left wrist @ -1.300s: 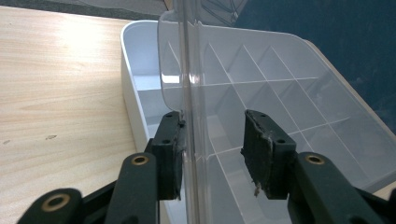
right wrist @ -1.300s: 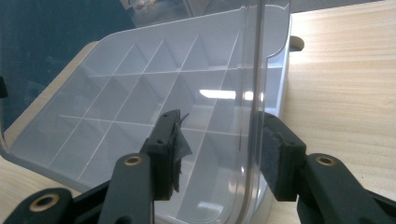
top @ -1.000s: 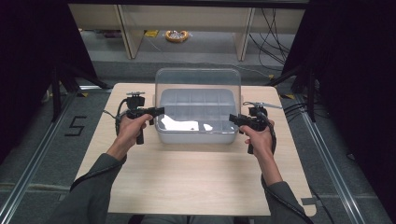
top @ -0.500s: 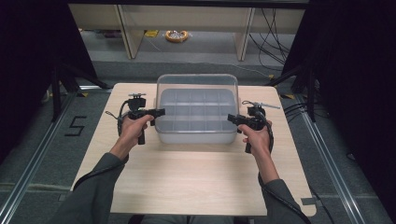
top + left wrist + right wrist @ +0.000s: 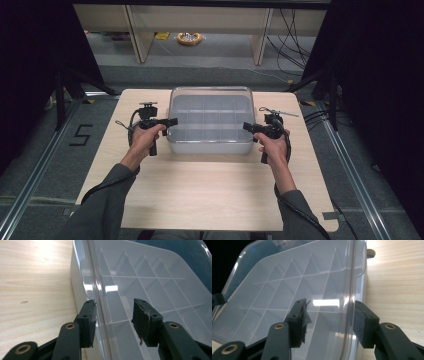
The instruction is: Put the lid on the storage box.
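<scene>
Box point(image 5: 210, 120): light, stiff, slick clear plastic.
Hold: side rims, both ends.
Left gripper point(image 5: 113, 315): jaws just opening, astride lid edge.
Right gripper point(image 5: 329, 320): the same.

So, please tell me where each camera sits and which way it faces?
High view: above the person's side, looking forward and down at the table; forearms, left gripper and right gripper show.
Left gripper view: rides that gripper, jaws astride the clear lid edge.
Right gripper view: rides that gripper, jaws astride the opposite edge.
All share the compartment box.
</scene>
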The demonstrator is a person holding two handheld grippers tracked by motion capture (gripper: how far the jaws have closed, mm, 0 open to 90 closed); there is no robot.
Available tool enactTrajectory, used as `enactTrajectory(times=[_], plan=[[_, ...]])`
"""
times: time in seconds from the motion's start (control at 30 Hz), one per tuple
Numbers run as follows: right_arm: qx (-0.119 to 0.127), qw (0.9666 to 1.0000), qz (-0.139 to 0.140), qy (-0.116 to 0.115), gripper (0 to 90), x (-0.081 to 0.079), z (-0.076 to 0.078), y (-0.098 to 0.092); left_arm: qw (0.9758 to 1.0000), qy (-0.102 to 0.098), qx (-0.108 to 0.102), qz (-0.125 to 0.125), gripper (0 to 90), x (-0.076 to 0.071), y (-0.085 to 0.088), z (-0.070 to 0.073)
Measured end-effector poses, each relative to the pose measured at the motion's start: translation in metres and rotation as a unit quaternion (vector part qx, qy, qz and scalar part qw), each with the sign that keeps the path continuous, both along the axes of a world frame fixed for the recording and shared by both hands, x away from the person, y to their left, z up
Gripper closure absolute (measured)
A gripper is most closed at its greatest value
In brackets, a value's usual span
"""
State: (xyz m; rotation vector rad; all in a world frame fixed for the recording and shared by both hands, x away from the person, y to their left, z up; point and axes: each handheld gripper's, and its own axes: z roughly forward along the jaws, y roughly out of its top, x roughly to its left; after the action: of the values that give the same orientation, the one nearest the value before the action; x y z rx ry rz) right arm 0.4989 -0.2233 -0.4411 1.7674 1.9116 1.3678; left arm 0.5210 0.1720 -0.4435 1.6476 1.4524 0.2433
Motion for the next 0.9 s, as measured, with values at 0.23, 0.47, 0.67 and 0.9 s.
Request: enactTrajectory(times=[0.23, 0.47, 0.67, 0.9], plan=[[0.009, 0.9998, -0.013, 0.011, 50.7, 0.0, 0.0, 0.003, 1.0, 0.0, 0.001, -0.006, 53.0, 0.001, 0.002, 0.0], [-0.013, 0.9999, -0.008, -0.005, 50.4, 0.004, -0.002, 0.002, 1.0, -0.007, 0.002, -0.005, 52.3, 0.0, 0.001, -0.001], [-0.018, 0.9998, -0.009, -0.004, 50.2, 0.005, -0.001, 0.003, 0.9998, -0.012, 0.015, -0.007, 50.4, 0.0, 0.0, -0.001], [-0.036, 0.9992, -0.015, -0.008, 49.4, 0.005, 0.0, 0.003, 0.9999, -0.004, 0.015, -0.005, 47.2, 0.004, -0.003, -0.01]])
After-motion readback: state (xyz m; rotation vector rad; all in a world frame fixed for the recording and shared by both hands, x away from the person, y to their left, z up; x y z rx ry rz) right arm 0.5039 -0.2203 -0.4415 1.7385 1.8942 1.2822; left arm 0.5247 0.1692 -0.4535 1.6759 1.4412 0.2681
